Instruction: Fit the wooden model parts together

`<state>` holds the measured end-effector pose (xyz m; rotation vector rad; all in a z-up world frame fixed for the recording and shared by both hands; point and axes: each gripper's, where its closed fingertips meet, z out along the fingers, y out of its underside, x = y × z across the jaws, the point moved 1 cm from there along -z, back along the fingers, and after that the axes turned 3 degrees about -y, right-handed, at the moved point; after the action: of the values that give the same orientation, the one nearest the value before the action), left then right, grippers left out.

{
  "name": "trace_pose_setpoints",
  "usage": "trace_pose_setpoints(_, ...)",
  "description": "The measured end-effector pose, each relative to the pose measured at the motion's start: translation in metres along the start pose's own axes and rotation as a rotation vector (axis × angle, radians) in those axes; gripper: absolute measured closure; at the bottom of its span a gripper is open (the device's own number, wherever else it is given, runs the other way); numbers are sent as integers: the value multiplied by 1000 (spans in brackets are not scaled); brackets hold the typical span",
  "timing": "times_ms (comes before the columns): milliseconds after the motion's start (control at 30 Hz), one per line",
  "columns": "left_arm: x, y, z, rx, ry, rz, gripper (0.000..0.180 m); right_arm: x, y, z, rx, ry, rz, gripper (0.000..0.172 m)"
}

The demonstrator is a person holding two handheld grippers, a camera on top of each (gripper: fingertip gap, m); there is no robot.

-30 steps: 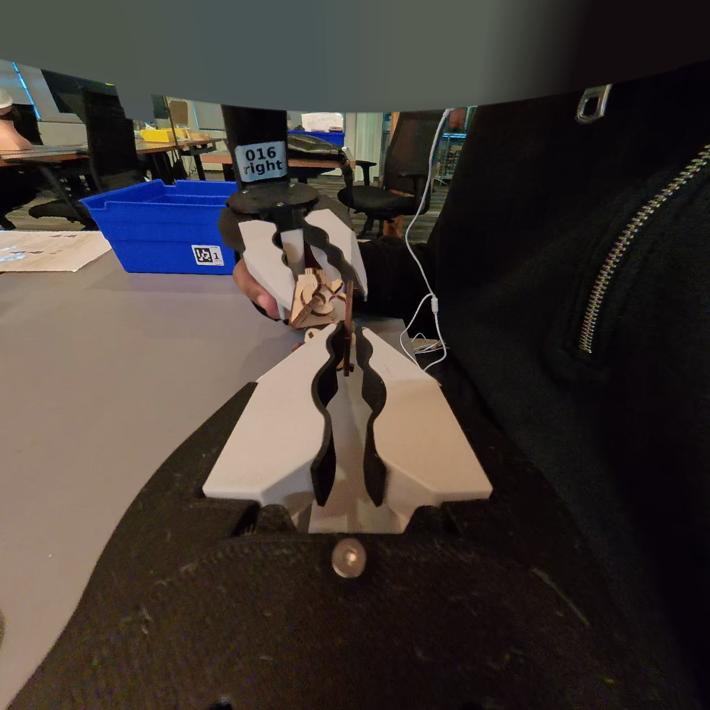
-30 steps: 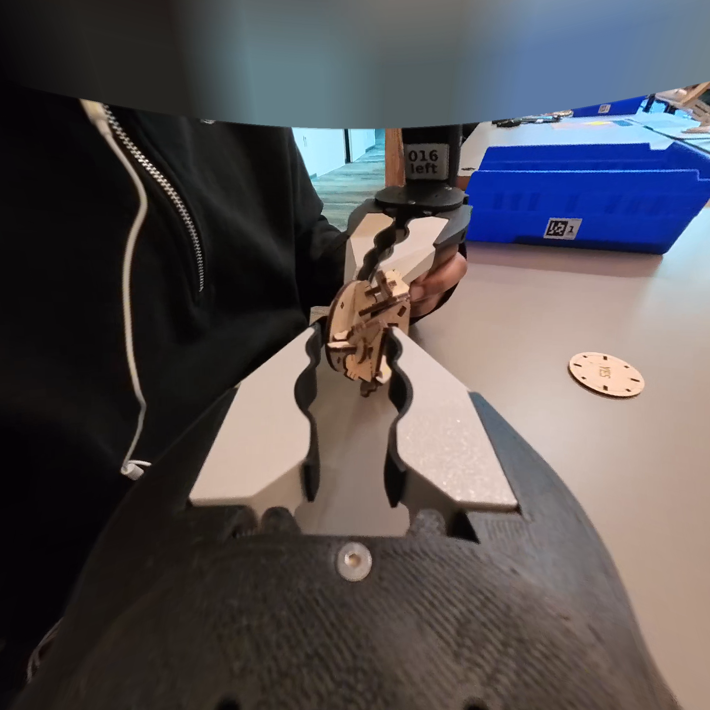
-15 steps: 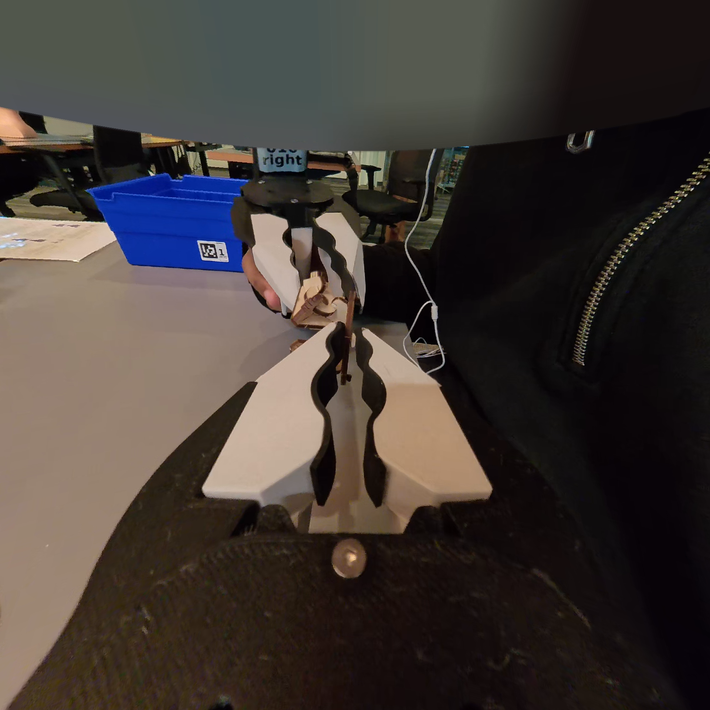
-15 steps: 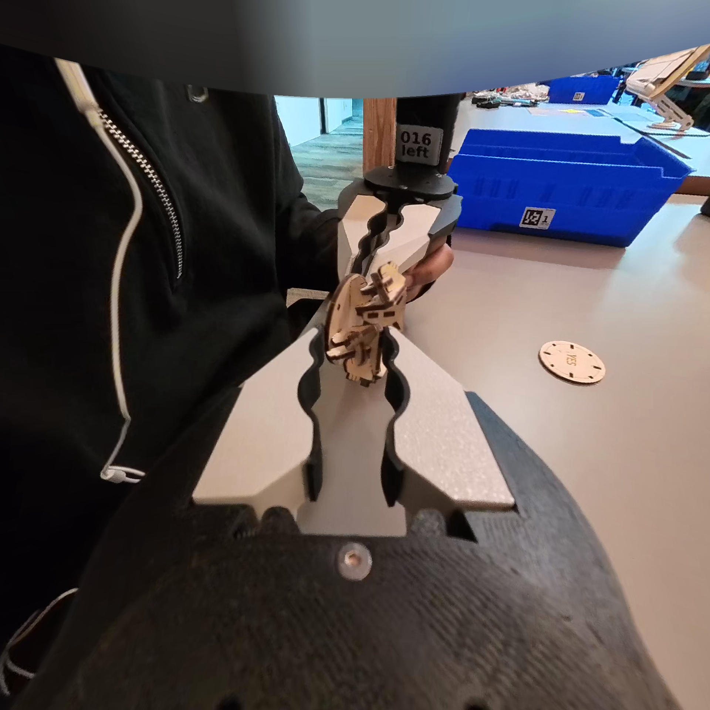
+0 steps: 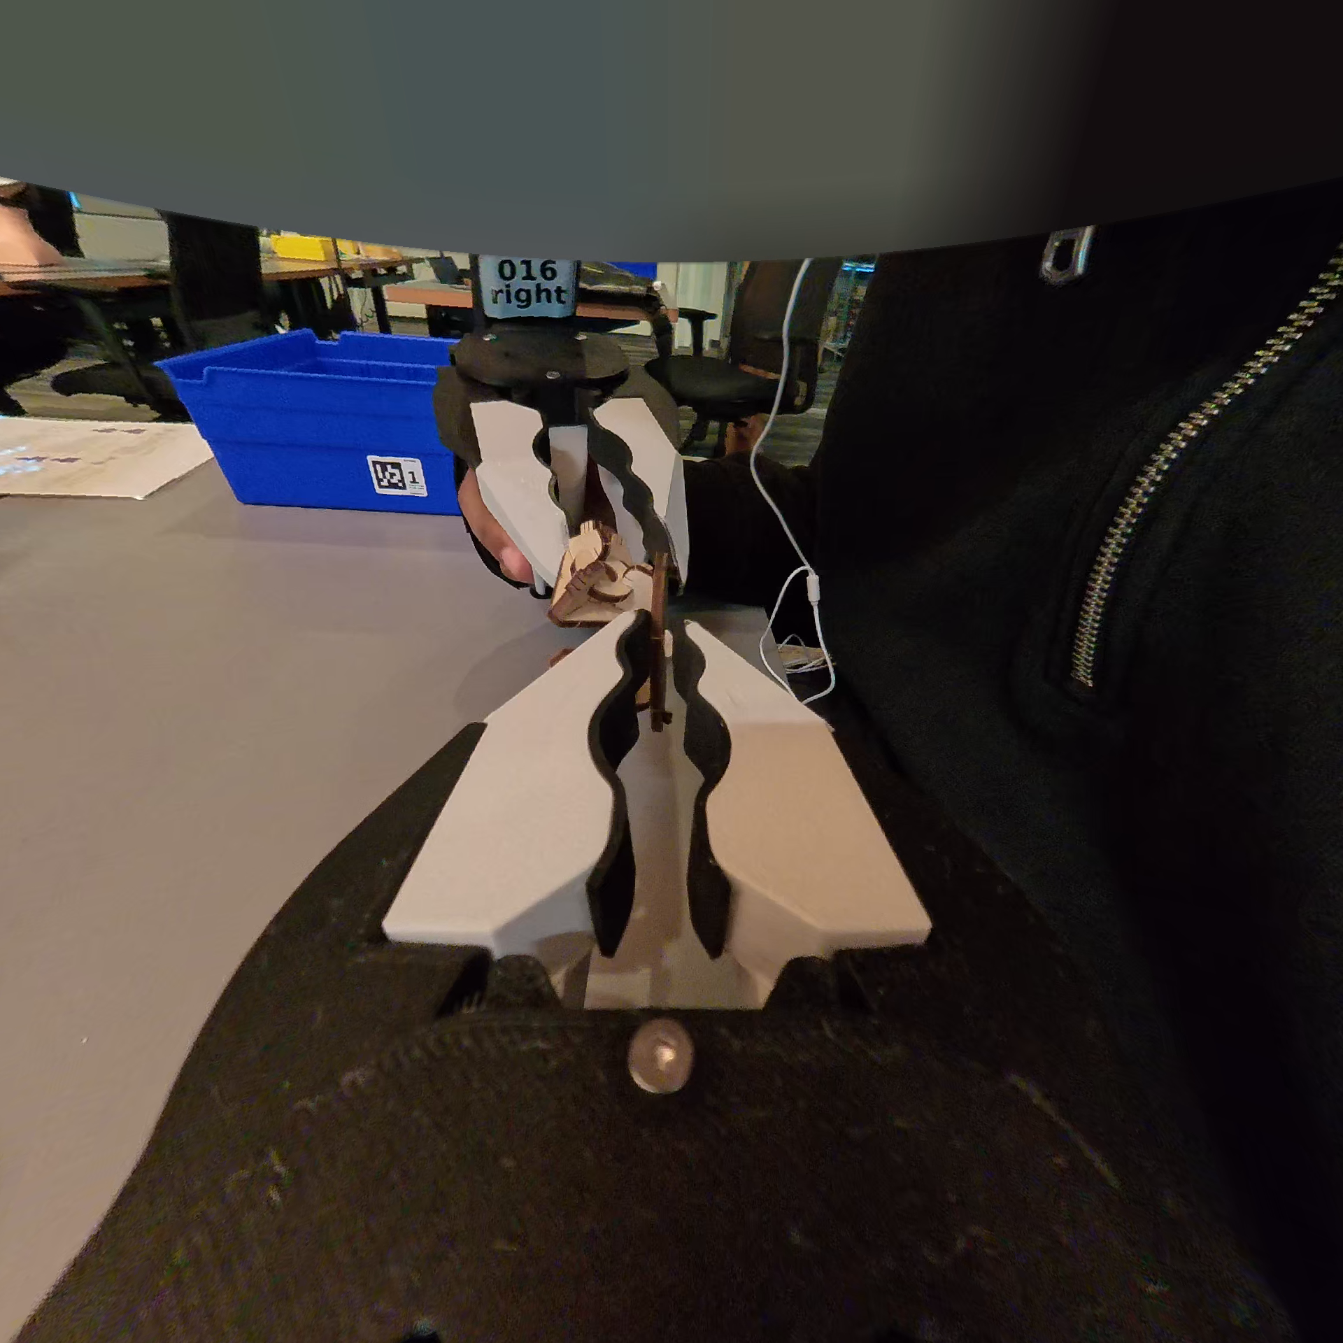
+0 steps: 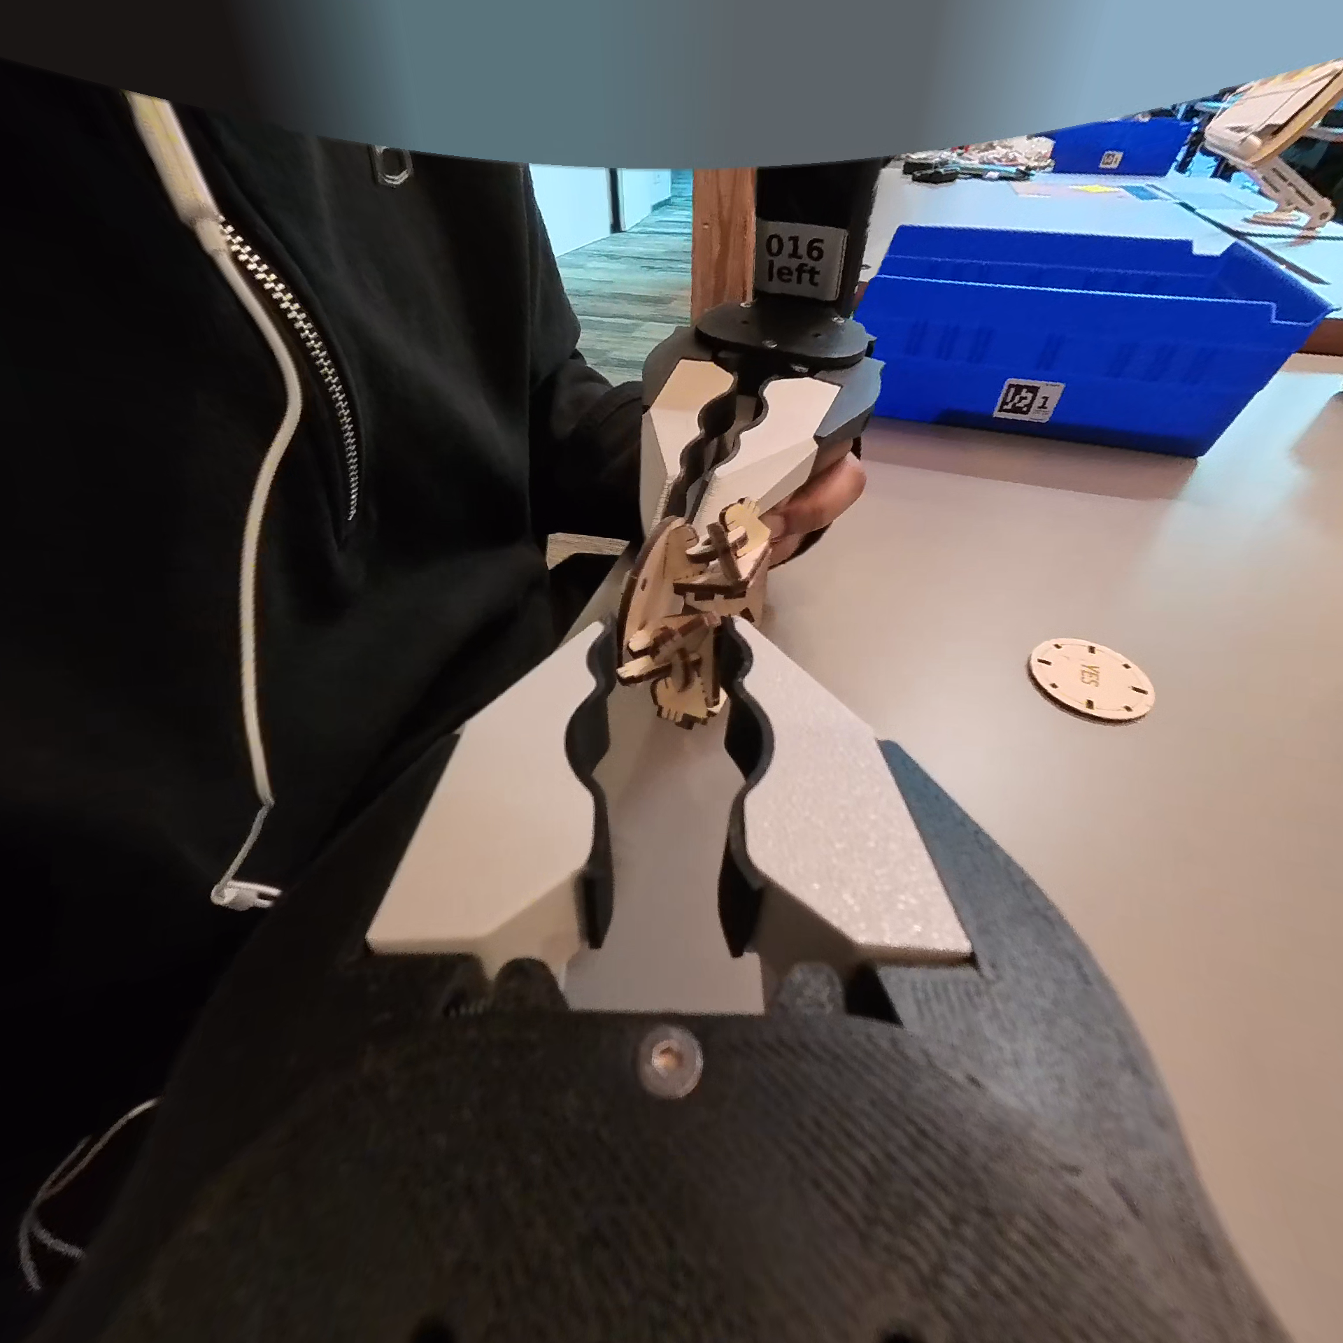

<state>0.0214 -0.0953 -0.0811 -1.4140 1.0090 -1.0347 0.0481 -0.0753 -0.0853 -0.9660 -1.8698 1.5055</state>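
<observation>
A light wooden assembly [image 6: 683, 618], a round disc with slotted pieces stuck on one face, hangs above the grey table [image 6: 1017, 552] between both grippers. My left gripper [image 5: 658, 632] is shut on the thin disc, seen edge-on [image 5: 659, 654] between its fingertips. In the right wrist view the left gripper [image 6: 690, 501] pinches the disc's upper edge. My right gripper [image 6: 668, 654] faces it, its two pads pressed on the assembly's lower part, one on the disc side and one on the slotted pieces. In the left wrist view the right gripper [image 5: 603, 559] shows with those pieces [image 5: 596, 589] between its fingers.
A loose round wooden disc [image 6: 1090, 679] lies on the table to the right. A blue bin [image 6: 1090, 327] stands at the back, also in the left wrist view [image 5: 312, 429]. A paper sheet [image 5: 87, 458] lies far left. A person's black zip jacket [image 5: 1090, 654] with a white cable is close by. The tips of both grippers are at nearly the same place.
My right gripper's fingers have drawn closer together around the assembly. The assembly has tilted a little. My left gripper has stayed shut on the disc.
</observation>
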Motion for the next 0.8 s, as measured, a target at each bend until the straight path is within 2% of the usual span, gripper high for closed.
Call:
trace_pose_setpoints(333,3,2,2,-10,5,17,179,-3,2,1,-5,-37,48,146)
trace_pose_setpoints(500,-11,8,1,-44,-74,24,178,7,7,-2,-32,36,31,146)
trace_pose_setpoints(667,-29,18,-3,-105,-180,17,167,25,36,0,-205,180,-3,145)
trace_pose_setpoints(800,-43,22,-7,-137,-282,20,172,37,60,2,-395,338,-141,145)
